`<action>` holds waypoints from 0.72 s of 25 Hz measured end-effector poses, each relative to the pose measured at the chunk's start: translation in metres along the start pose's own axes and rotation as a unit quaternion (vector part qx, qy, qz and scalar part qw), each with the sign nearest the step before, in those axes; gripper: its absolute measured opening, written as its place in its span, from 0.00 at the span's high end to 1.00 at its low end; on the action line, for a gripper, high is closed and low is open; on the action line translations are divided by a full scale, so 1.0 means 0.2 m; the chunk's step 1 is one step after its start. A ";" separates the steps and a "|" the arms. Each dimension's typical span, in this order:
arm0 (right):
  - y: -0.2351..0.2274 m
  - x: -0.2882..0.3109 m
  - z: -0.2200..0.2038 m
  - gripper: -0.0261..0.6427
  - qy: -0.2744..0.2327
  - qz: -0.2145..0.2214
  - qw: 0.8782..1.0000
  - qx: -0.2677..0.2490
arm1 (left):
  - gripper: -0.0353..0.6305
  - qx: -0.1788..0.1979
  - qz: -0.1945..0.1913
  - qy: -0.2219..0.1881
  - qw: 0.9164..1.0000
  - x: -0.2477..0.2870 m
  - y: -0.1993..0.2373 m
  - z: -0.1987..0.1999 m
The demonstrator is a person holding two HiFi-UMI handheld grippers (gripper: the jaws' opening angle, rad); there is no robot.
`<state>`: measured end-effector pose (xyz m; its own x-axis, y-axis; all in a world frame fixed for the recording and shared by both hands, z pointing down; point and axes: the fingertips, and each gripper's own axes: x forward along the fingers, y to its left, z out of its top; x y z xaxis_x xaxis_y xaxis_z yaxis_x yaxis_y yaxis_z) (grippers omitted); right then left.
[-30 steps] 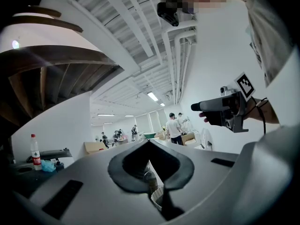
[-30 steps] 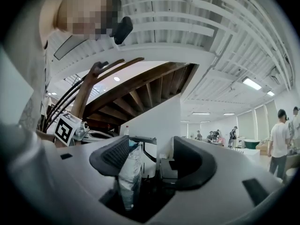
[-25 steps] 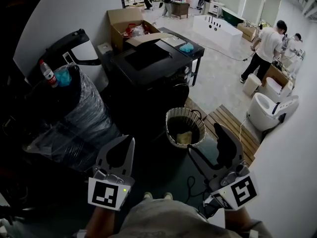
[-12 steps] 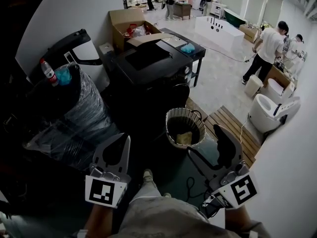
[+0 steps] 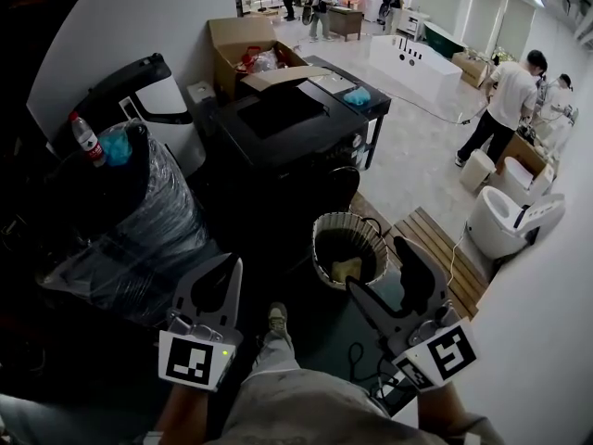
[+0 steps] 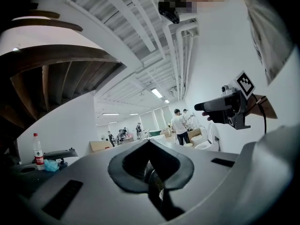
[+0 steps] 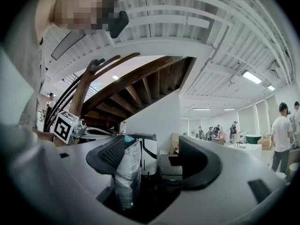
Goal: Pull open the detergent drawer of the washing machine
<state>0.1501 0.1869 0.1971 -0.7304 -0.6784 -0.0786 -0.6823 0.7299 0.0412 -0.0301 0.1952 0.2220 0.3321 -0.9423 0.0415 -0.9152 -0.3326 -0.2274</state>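
The black washing machine (image 5: 278,123) stands ahead of me past the basket, and its detergent drawer cannot be made out. It shows small between the right jaws as a dark front (image 7: 171,165). My left gripper (image 5: 225,269) hovers low at the left with its jaws together and nothing in them; its own view shows the pads meeting (image 6: 150,146). My right gripper (image 5: 380,267) hovers at the right, open and empty, well short of the machine. Its jaws stand wide apart in its own view (image 7: 154,161). The right gripper (image 6: 225,109) also shows in the left gripper view.
A wicker basket (image 5: 346,239) sits on the floor between me and the machine. A plastic-wrapped bulk (image 5: 139,211) with a bottle (image 5: 83,137) on it stands at the left. A cardboard box (image 5: 243,44) is behind, a white toilet (image 5: 505,225) and wooden slats (image 5: 431,239) at the right, and people farther back.
Both grippers have sunk a little and drifted toward the machine. A shoe has stepped forward between them, and the basket and the machine sit nearer in the head view.
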 end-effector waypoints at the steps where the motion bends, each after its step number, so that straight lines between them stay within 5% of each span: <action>1: -0.02 0.04 -0.02 0.44 0.001 0.000 1.000 0.001 | 0.92 0.001 0.000 0.001 1.000 0.03 0.02 -0.01; 18: -0.43 0.83 -0.63 0.44 0.112 -0.026 0.989 0.093 | 0.92 -0.017 -0.017 0.057 0.998 0.65 0.54 -0.38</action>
<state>0.0828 0.0010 0.3066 -0.6967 -0.7019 0.1484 -0.7174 0.6817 -0.1435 -0.1034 0.0331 0.2758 0.3370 -0.9278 0.1598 -0.9118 -0.3639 -0.1902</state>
